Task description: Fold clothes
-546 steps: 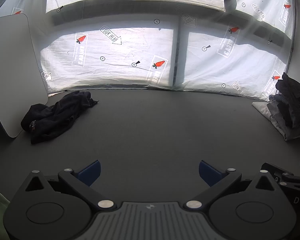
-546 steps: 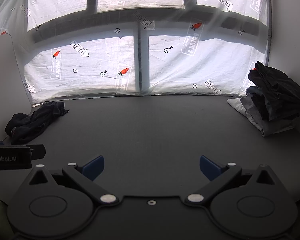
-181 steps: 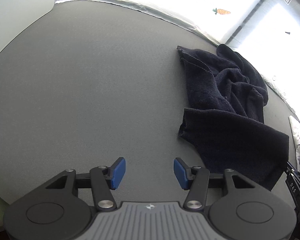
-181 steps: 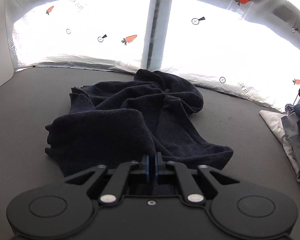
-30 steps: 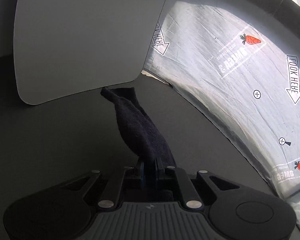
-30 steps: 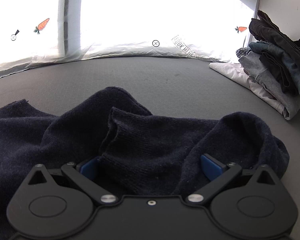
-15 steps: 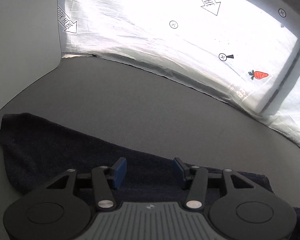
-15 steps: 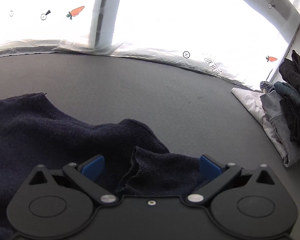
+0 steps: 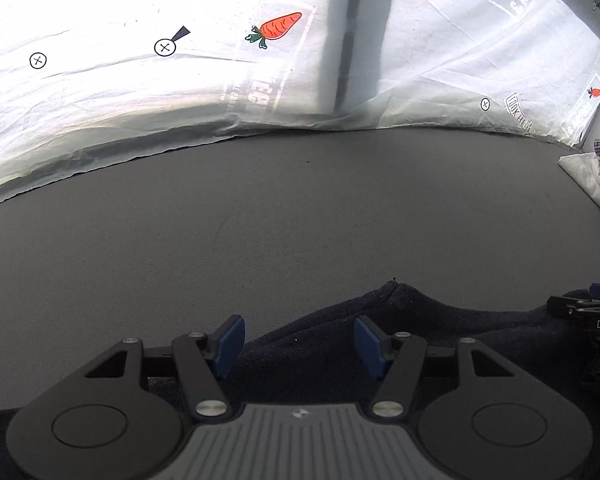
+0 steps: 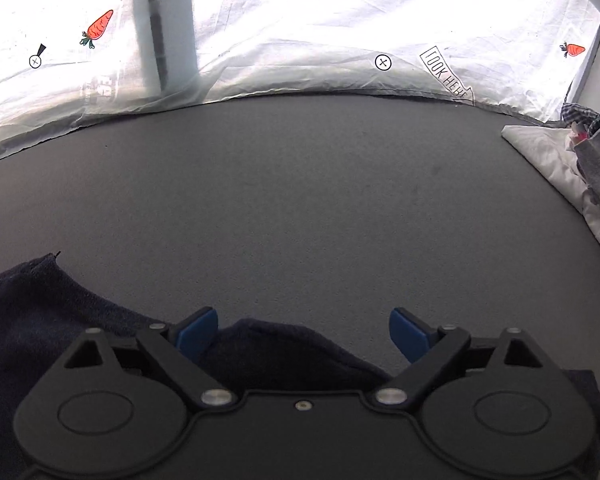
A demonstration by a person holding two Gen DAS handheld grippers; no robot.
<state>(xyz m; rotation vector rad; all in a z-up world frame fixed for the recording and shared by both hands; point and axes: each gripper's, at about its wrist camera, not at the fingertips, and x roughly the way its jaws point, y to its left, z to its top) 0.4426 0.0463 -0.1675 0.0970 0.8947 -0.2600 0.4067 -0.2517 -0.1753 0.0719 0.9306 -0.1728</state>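
The dark navy garment (image 9: 440, 336) lies on the grey worktop (image 9: 260, 220), bunched along its near edge. Above it, the left gripper (image 9: 298, 342) has just been opening; its blue pads stand apart with cloth beneath them, pinching nothing. The right gripper (image 10: 304, 334), spread wide, has just been closing a little over a hump of the garment, not pressing it. Far right of the garment sits a pile of clothes (image 10: 572, 160).

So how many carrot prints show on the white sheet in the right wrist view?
2. One carrot print sits at upper left beside the dark post; the other carrot print is at far right, near the clothes pile. More may lie outside the frame.
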